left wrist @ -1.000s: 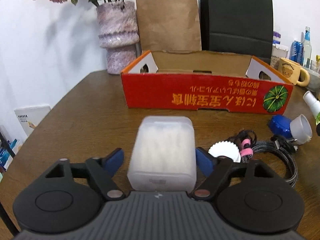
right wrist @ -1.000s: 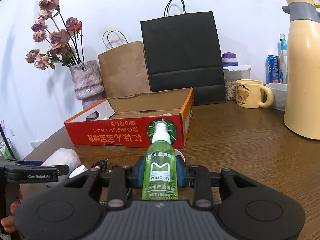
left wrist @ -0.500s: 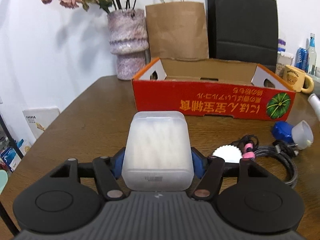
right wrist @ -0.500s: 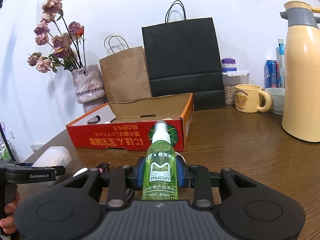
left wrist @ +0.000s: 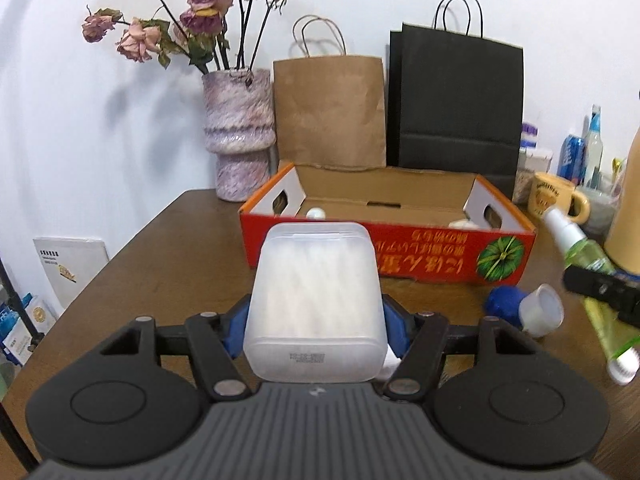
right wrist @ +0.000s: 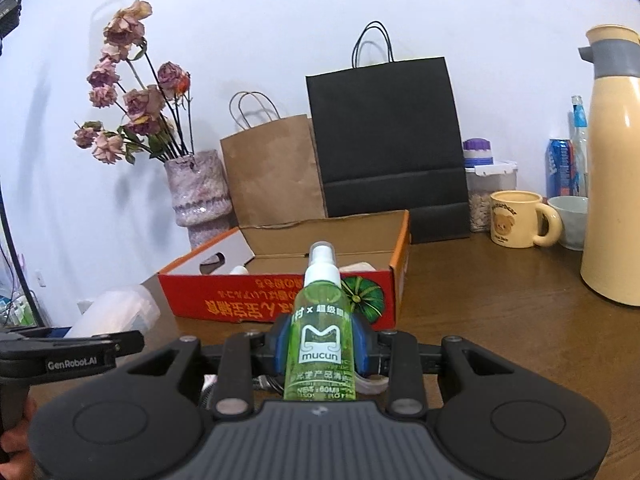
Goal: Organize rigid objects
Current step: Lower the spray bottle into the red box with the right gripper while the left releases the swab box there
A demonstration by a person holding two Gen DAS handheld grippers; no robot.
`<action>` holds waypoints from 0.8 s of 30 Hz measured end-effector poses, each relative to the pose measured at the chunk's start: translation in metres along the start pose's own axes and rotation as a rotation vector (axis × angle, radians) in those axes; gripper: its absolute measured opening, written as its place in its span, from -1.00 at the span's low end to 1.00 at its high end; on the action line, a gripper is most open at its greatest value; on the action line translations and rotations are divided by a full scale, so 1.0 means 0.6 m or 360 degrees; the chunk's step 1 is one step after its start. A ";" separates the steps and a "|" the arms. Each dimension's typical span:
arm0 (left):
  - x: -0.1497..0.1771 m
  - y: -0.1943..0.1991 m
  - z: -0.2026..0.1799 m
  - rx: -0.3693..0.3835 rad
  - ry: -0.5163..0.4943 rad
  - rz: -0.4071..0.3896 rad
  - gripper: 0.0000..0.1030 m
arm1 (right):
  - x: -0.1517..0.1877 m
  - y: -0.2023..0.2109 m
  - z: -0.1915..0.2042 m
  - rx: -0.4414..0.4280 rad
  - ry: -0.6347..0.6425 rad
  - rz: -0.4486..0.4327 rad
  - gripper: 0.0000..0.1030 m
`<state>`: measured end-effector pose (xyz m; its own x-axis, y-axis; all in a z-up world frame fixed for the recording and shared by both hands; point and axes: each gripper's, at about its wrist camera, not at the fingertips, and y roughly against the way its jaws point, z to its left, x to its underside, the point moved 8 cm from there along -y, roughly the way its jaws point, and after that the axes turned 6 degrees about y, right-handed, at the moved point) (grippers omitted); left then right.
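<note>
Left wrist view shows a brown wooden table with a shallow red cardboard tray box standing open near the wall. Two small pale items, too hidden to name, already lie inside it, so sorting seems partly done. Left on the table beside the box are a blue cap touching a small translucent plastic cup, and part of a small white object shows under the container.

The left gripper is clamped at a medium width on a frosted white rectangular plastic container, its blue pads pressing both sides, and the container is held clear of the table, facing the box.

In the right wrist view, the right gripper is closed narrowly on a slim green transparent spray bottle, nozzle forward, also short of the box. Judging by this, both items await placing in the box.
</note>
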<state>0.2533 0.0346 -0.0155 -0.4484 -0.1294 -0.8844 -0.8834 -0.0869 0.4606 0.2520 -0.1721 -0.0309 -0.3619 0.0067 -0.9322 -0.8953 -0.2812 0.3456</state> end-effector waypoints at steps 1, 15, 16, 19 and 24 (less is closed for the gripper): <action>-0.009 0.001 -0.003 0.0003 0.0002 -0.0013 0.28 | -0.004 -0.002 0.002 -0.0021 -0.0013 0.0009 -0.40; -0.100 -0.036 -0.013 -0.0037 0.0168 -0.0119 0.28 | -0.090 -0.055 0.039 -0.0067 0.0021 -0.0087 -0.41; -0.104 -0.043 -0.012 -0.0041 0.0182 -0.0117 0.28 | -0.095 -0.061 0.039 -0.0066 0.0018 -0.0091 -0.41; -0.116 -0.062 -0.010 -0.0058 0.0218 -0.0109 0.28 | -0.107 -0.084 0.039 -0.0067 -0.0011 -0.0100 -0.41; -0.140 -0.090 -0.009 -0.0071 0.0255 -0.0137 0.28 | -0.126 -0.121 0.040 -0.0071 -0.0028 -0.0109 -0.41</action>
<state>0.3396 0.0448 0.0343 -0.3408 -0.2748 -0.8991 -0.9091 -0.1476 0.3897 0.3379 -0.1293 0.0172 -0.3051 0.0438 -0.9513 -0.9057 -0.3220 0.2756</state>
